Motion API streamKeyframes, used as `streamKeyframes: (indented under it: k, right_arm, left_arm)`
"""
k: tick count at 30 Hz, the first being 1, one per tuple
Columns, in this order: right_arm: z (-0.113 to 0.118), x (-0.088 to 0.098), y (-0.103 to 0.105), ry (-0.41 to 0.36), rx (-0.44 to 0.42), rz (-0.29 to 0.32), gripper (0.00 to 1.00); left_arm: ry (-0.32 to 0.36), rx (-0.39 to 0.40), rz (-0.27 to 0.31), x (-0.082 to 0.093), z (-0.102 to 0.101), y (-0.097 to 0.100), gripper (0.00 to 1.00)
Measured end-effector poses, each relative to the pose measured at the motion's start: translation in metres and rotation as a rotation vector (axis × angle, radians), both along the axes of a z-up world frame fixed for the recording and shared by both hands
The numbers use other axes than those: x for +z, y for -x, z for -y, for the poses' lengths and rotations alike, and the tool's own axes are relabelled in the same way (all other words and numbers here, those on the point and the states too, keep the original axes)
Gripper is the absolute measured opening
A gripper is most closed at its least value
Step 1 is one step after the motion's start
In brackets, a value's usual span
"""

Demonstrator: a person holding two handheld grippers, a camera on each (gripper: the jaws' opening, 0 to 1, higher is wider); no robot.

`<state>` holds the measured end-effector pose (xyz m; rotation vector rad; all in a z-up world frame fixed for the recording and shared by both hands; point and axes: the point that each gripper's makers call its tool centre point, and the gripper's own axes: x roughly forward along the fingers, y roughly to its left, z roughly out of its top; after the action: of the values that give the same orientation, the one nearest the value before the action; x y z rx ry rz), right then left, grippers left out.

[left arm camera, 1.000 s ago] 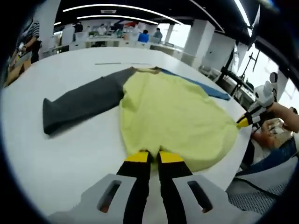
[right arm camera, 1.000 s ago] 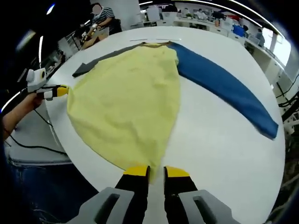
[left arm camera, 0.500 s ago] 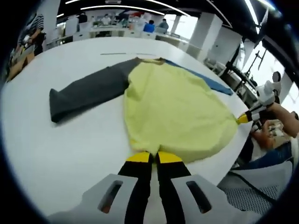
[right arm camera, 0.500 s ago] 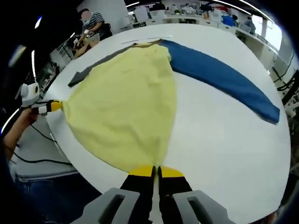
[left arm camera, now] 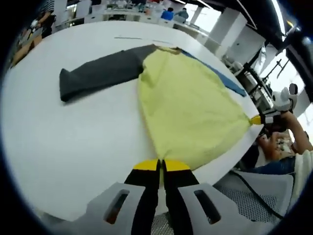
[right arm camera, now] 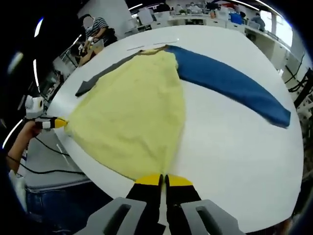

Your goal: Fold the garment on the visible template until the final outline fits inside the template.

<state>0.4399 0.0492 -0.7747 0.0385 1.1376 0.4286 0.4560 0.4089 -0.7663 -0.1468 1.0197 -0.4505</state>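
Observation:
A garment lies flat on the white round table (left arm camera: 73, 142): yellow body (left arm camera: 190, 107), grey sleeve (left arm camera: 102, 73), blue sleeve (left arm camera: 220, 81). My left gripper (left arm camera: 160, 164) is shut on one corner of the yellow hem near the table's edge. My right gripper (left arm camera: 257, 119) comes in from the right, pinching the opposite hem corner. In the right gripper view, the right gripper (right arm camera: 163, 179) is shut on the hem of the yellow body (right arm camera: 132, 112), with the blue sleeve (right arm camera: 230, 83) spread to the right and the grey sleeve (right arm camera: 98, 78) at far left. The left gripper (right arm camera: 58, 123) holds the other corner there.
A thin line (left arm camera: 134, 38) marks the table beyond the collar. A mesh chair (left arm camera: 254, 196) and the person's legs sit below the table's edge. Desks and people fill the room behind. Bare table (right arm camera: 230, 147) lies right of the body.
Both grippers have closed on the hem corners; the right one stood open a second ago. The hem is now stretched taut between them at the table's edge.

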Motion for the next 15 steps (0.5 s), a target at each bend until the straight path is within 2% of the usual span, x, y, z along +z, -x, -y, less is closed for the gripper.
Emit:
streamKeyframes:
  k: [1,5,15]
  right_arm:
    - [0.0,-0.001,0.0,0.006,0.004,-0.001,0.0]
    - [0.002,-0.008,0.005,0.04,0.019,-0.02,0.0]
    - [0.004,-0.012,0.012,0.063,0.043,-0.042,0.0]
  left_arm:
    - [0.0,-0.001,0.0,-0.001,0.001,0.0,0.0]
    - [-0.031,0.034,-0.066,-0.012,-0.002,0.006,0.0]
    - [-0.123,0.015,-0.07,-0.021,-0.002,0.014,0.0]
